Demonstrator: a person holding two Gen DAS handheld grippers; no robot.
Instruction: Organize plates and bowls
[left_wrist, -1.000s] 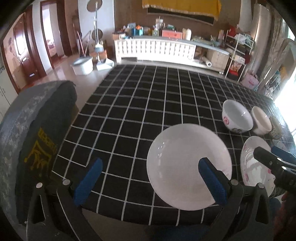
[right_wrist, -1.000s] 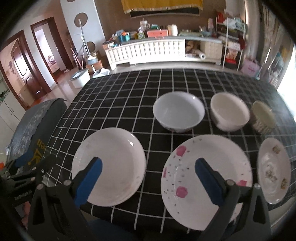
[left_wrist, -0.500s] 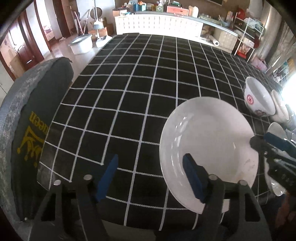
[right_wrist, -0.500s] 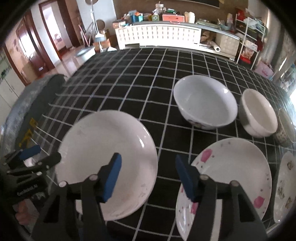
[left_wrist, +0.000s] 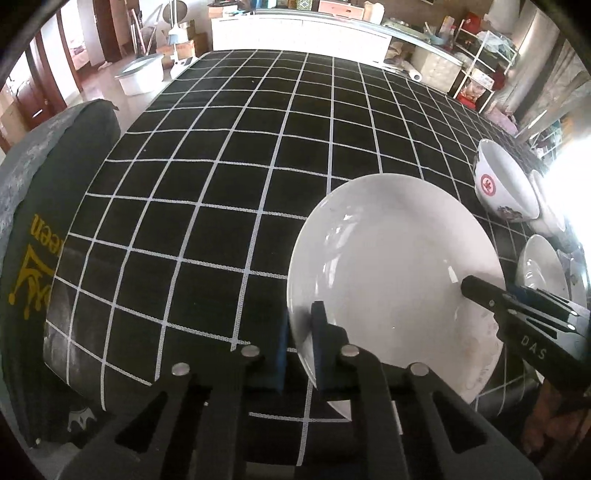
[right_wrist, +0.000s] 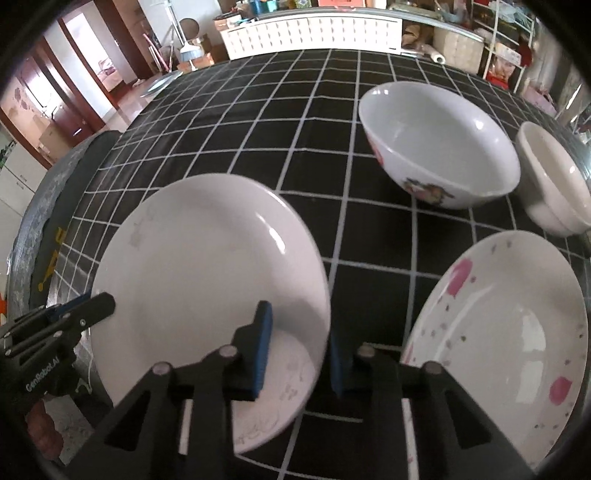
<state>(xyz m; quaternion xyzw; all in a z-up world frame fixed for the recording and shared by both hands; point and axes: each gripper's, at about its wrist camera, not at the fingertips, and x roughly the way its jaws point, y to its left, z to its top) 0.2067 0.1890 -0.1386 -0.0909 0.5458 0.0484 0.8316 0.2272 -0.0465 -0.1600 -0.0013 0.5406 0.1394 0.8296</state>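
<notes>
Right wrist view alone shows pink-speckled plate (right_wrist: 509, 332) right of white plate (right_wrist: 207, 280), left gripper (left_wrist: 301, 347) nearly closed, pinching white plate's left rim, right gripper (right_wrist: 297, 350) narrowed astride its right rim, pads not clearly touching

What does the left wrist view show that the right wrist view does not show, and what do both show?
Only the left wrist view: the bowl's red emblem.

Only the right wrist view: the pink-spotted plate whole, and the bowl's empty inside.

Both: the plain white plate, with the left gripper closed on its left rim and the right gripper closing around its right rim.
</notes>
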